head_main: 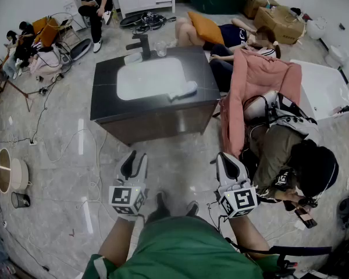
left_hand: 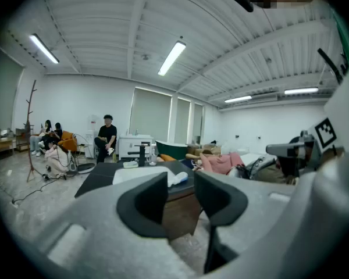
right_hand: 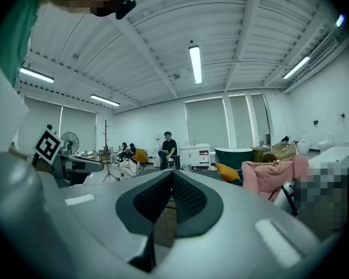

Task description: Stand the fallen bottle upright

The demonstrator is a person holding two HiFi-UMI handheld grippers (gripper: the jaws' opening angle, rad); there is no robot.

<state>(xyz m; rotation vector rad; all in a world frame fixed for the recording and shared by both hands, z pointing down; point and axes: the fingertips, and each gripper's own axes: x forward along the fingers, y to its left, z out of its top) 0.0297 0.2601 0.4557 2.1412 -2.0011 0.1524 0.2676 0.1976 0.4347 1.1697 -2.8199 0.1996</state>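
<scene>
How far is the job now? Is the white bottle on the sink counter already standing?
Done: nothing yet. The white bottle lies on its side on the dark counter, at the basin's edge. In hand: nothing. The left gripper has its jaws apart and empty, the right gripper is shut on nothing, and both hang over the floor, apart from the counter. Left: approach, grasp the bottle, set it upright.

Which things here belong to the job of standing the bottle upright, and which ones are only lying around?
For the job: white bottle, lying on the counter at the sink's edge; left gripper, jaws apart, empty; right gripper, jaws shut.

Lying about: black faucet, glass, pink coat, orange cushion, cardboard boxes.
</scene>
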